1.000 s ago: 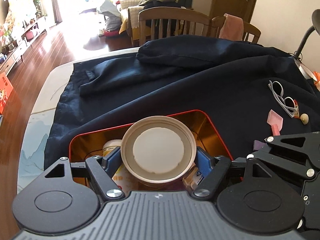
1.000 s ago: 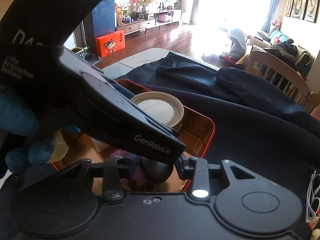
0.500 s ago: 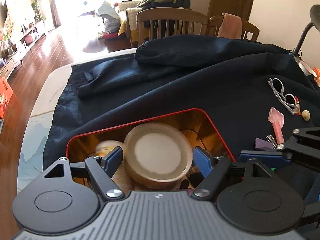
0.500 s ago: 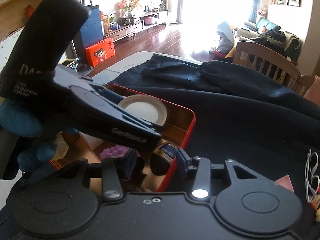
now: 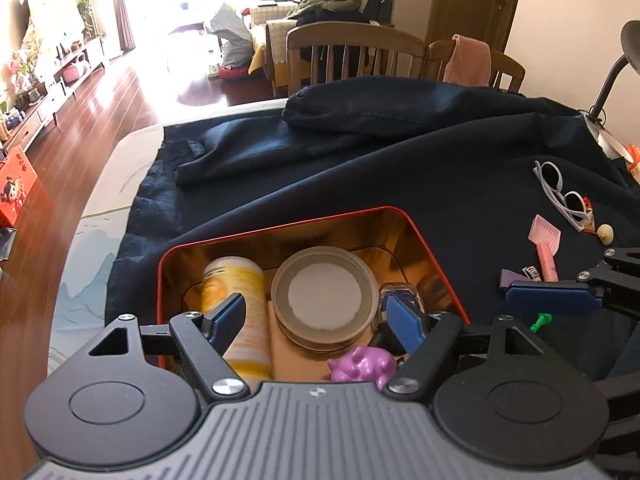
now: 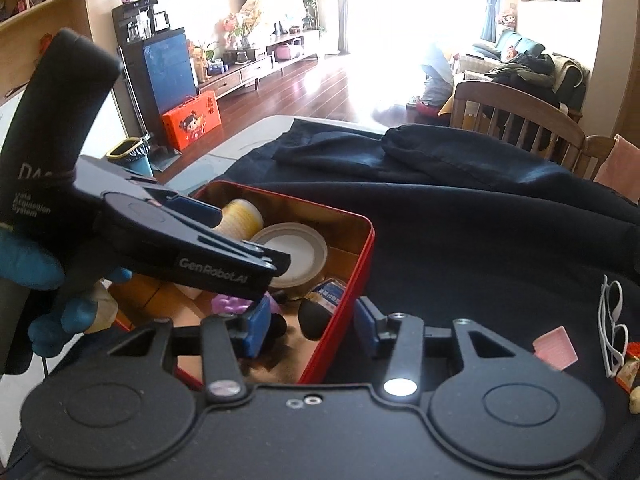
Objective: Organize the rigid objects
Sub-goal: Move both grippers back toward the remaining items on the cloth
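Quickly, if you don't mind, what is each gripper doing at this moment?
Left gripper: open, empty, above the round jar in the red tin.
Right gripper: open, empty, straddling the tin's wall.

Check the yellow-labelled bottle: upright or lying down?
Lying down. The bottle rests on its side inside the red tin, beside the round lid.

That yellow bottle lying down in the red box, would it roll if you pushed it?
Probably. The yellow bottle is round and lies on its side, so a sideways nudge could roll it. It likely wouldn't go far: the round lid sits close beside it, and the red box wall hems it in.
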The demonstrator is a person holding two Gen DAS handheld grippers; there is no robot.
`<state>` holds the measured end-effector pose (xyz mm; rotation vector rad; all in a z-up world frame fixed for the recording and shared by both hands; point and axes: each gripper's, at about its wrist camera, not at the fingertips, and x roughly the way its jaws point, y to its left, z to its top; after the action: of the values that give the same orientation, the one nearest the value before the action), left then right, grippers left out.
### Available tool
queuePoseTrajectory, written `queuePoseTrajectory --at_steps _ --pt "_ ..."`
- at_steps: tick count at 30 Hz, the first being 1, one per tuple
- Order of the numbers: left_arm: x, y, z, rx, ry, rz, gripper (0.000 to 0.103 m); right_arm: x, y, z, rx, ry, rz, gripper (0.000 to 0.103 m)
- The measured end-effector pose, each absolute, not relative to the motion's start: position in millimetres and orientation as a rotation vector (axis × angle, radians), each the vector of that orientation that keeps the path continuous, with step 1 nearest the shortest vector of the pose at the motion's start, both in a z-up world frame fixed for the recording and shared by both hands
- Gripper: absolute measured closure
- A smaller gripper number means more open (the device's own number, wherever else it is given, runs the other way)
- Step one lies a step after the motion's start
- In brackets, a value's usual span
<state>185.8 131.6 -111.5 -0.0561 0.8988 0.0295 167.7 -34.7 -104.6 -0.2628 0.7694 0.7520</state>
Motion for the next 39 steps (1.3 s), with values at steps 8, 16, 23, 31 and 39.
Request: queuePoseTrajectory --at_steps 8,16,23,31,39 --pt "162 124 -88 -0.051 0.846 0.038 0.026 151 -52 -87 -0.233 0.736 0.746 0.051" --pt "138 107 -66 -0.044 0.794 0.021 0.026 138 -81 -71 -0.185 0.708 0.722 0.043" --pt "128 85 -55 -0.058 0.776 -0.006 0.021 134 -115 -65 -0.135 0.696 0.689 0.033" --pt "125 51 -52 -0.050 0.763 -0.023 0.020 138 -166 -66 -0.099 0.694 0.627 0.012" --pt "130 15 -57 -0.042 0.756 -0.017 0.020 152 -215 -78 -0.102 0.722 0.589 0.003"
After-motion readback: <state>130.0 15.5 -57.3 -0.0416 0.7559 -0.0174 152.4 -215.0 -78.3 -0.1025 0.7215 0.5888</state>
